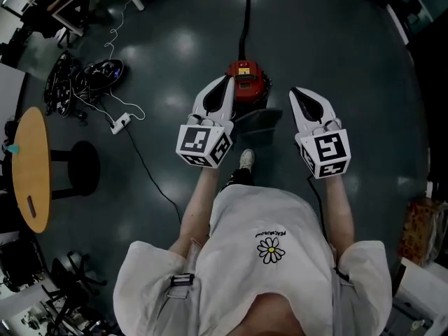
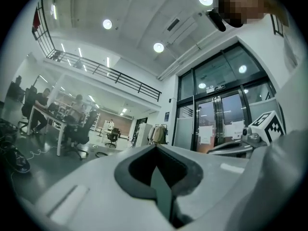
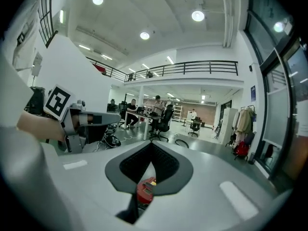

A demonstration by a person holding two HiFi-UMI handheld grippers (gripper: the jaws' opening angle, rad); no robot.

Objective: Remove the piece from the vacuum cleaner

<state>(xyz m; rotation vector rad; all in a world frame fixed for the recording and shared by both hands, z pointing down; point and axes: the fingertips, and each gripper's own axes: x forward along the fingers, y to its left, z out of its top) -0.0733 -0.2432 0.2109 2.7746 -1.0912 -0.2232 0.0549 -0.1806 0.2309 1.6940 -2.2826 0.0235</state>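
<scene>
A red vacuum cleaner stands on the dark floor ahead of the person's feet. A black hose or cord runs away from it toward the far side. A dark grey wedge-shaped part sits against its near side. My left gripper hangs above the vacuum's left edge, jaws together and empty. My right gripper is held to the right of the vacuum, also shut and empty. In the right gripper view the red vacuum shows through the slot below the closed jaws. Neither gripper touches the vacuum.
A round wooden table and a black stool stand at the left. A white power strip with cables and a heap of black gear lie on the floor at the far left. A patterned box is at the right.
</scene>
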